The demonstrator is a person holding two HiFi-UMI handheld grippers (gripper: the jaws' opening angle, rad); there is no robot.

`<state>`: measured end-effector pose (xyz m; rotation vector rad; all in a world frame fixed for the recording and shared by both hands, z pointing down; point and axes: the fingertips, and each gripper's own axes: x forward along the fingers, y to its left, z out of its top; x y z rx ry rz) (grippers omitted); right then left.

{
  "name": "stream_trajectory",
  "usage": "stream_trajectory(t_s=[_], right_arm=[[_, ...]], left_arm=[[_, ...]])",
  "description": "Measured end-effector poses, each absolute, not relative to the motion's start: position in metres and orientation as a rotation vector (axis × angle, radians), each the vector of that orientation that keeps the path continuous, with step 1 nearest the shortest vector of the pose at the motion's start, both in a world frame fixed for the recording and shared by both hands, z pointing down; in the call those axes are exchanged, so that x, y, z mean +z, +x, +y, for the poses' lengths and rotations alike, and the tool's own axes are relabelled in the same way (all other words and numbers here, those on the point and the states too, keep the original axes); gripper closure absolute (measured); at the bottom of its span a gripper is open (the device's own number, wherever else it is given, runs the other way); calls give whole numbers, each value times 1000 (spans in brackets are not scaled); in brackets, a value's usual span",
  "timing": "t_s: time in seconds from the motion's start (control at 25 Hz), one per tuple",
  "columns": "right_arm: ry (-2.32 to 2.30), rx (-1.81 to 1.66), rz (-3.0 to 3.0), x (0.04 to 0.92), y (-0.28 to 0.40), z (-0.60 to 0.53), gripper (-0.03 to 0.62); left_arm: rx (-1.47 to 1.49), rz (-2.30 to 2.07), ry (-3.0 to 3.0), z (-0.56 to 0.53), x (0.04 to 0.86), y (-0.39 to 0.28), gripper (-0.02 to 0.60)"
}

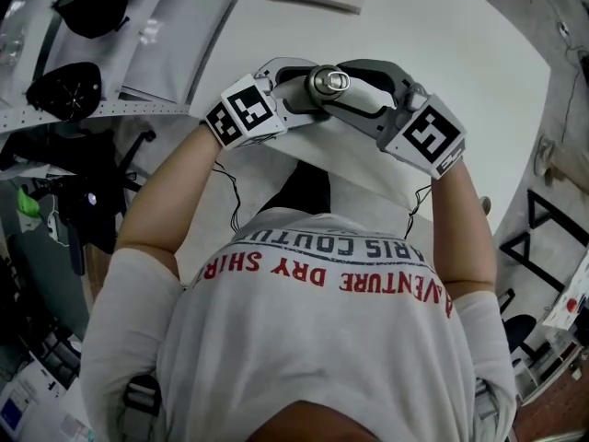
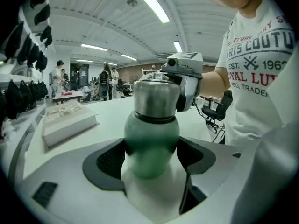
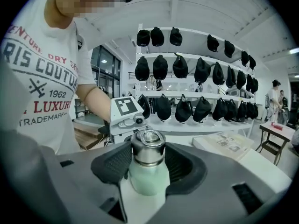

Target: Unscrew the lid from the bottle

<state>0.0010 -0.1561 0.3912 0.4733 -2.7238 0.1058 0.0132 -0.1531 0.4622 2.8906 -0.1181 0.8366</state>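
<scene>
White table, book on it, cap-lined shelves behind.

Book or box on white table; caps shelved.

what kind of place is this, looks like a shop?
Probably a shop or showroom: white wall shelves lined with dark caps, a big white table with a book on it, and people standing further back under ceiling strip lights.
</scene>
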Motion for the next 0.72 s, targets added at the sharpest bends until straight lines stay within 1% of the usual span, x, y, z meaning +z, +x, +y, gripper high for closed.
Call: stream_trajectory(t_s=[0.4, 0.72], right_arm=[[263, 106, -2773, 387, 5, -158, 367], [178, 110, -2788, 386, 4, -160, 365]], left_arm=[[952, 282, 2916, -154, 463, 18, 218], [1016, 402, 2900, -154, 464, 18, 216]])
